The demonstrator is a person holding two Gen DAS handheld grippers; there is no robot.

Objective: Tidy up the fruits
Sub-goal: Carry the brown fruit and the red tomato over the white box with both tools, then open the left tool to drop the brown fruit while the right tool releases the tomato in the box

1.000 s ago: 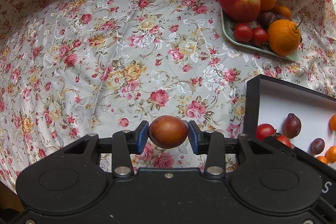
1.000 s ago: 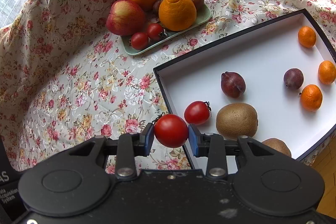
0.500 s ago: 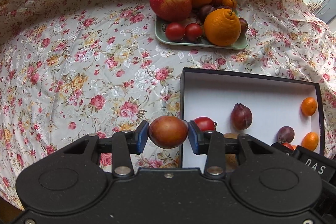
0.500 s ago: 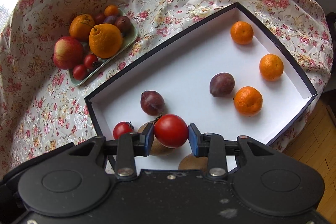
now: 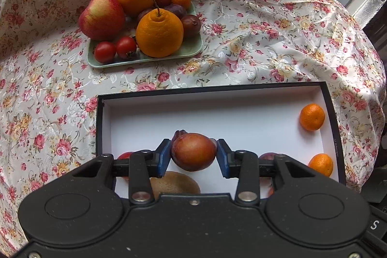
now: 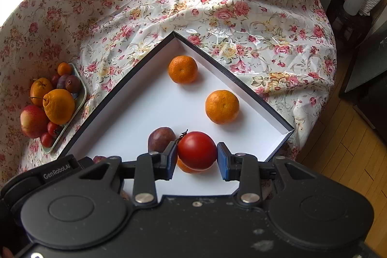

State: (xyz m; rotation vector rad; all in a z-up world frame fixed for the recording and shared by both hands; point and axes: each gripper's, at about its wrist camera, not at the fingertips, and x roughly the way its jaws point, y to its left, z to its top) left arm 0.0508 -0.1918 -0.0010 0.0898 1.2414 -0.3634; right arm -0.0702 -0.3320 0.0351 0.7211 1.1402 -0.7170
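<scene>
Placement step: left gripper [image 5: 193,155] clamps plum [image 5: 193,152], right gripper [image 6: 197,157] clamps tomato [image 6: 197,150]; both should lower onto bare box [image 6: 135,98] floor before fingers part.

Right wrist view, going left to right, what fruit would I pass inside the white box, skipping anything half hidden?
Dark plum → the tomato held in the right gripper → mandarin by the box wall. The far-corner mandarin overlaps plum and tomato sideways, so I left it out.

Left gripper [image 5: 193,155]: pointing steeply down, blue fingers [image 5: 162,157] clamped on a plum [image 5: 193,151]. Right gripper [image 6: 197,157]: pointing steeply down, fingers [image 6: 223,161] gripping a tomato [image 6: 197,150].
</scene>
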